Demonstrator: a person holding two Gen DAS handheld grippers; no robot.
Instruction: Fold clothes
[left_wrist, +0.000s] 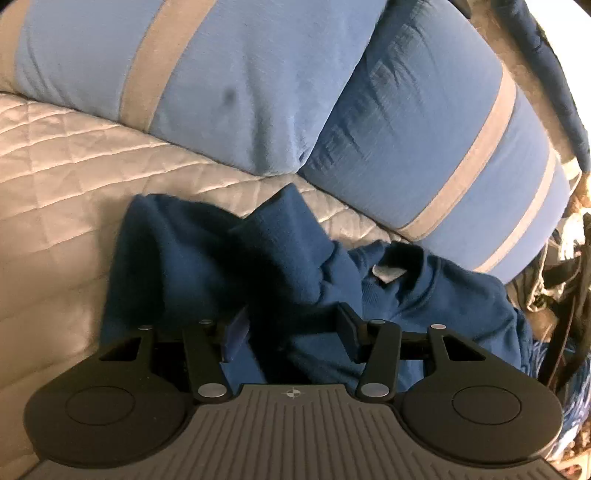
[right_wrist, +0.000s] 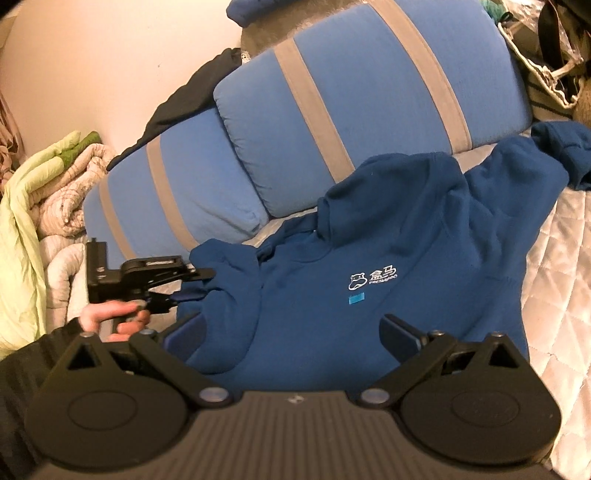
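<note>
1. Quilted pale bedspread (left_wrist: 66, 206) covers the bed, with two blue pillows banded in grey along its far side: a lighter one (left_wrist: 229, 85) and a darker one (left_wrist: 436, 147).
2. On the bedspread, up against the pillows, lies a dark blue hoodie (right_wrist: 388, 258); the right wrist view shows its white chest logo (right_wrist: 373, 279) facing up and a small light-blue patch just below it.
3. The hood rests against the nearer pillow, and one sleeve (right_wrist: 561, 147) trails off to the upper right in that view.
4. In the left wrist view the fabric is bunched in folds, and a grey neck label (left_wrist: 388, 274) shows at the collar.
5. Left tongs (left_wrist: 291, 332) are partly spread above the crumpled cloth; the pads are not pressing on it.
6. Seen from the right wrist, the left tongs' tips sit at the hoodie's near-left edge, and a hand (right_wrist: 114, 314) in a dark sleeve holds them.
7. Right tongs (right_wrist: 291, 332) are spread wide over the lower front of the hoodie, gripping nothing.
8. Folded pale-green and beige bedding (right_wrist: 44, 206) is piled at the left, beside the pillows.
</note>
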